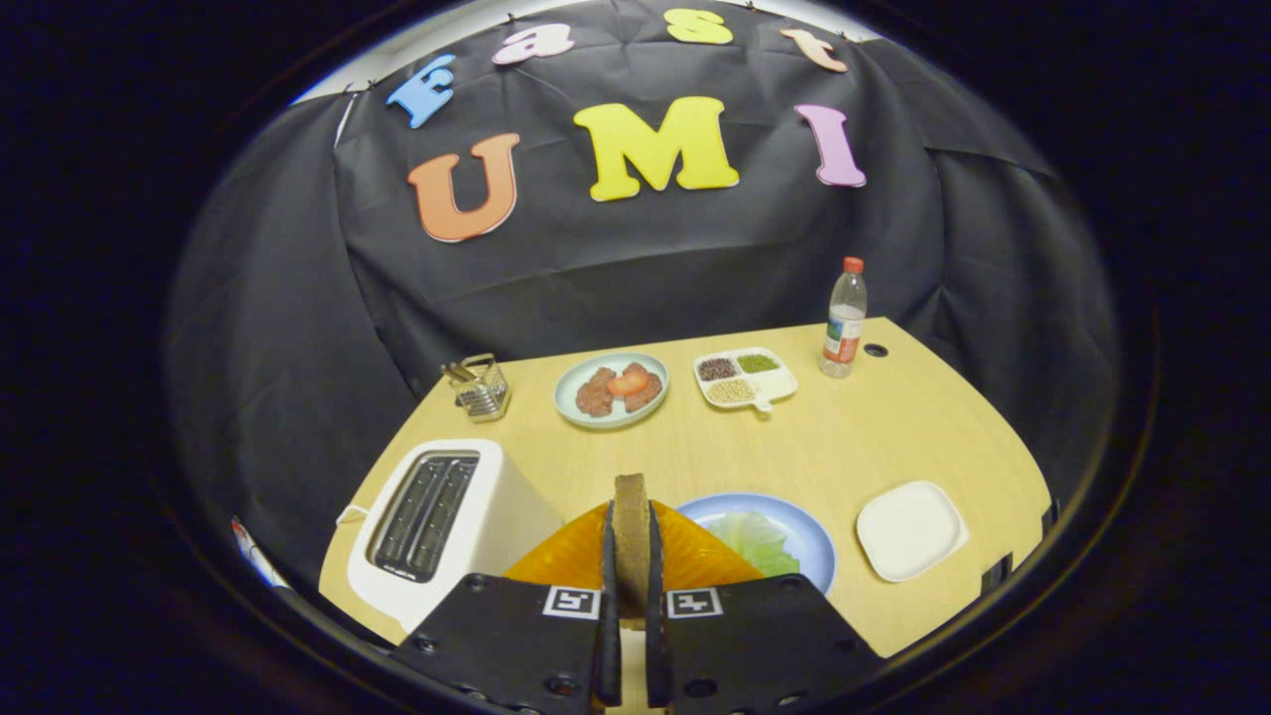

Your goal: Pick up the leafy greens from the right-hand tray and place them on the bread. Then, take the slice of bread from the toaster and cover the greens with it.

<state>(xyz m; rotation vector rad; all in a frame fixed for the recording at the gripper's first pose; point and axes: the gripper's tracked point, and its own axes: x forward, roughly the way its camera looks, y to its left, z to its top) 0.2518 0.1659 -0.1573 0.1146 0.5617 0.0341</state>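
Held upright and edge-on, a brown bread slice (630, 531) is clamped between the fingers of the gripper (630, 636). Just beyond the slice sits a glossy orange tray (695, 558). To the tray's right, pale crinkled leafy greens (755, 539) lie on a round blue plate (809, 541); any bread beneath them is hidden. Left of the tray stands a smooth white toaster (452, 521) with dark, empty slots. Right of the plate is a square white dish (911, 529). All rest on a light wooden surface (874, 437). To finish well, the slice likely needs tipping flat, centring over the greens and lowering gently before release.
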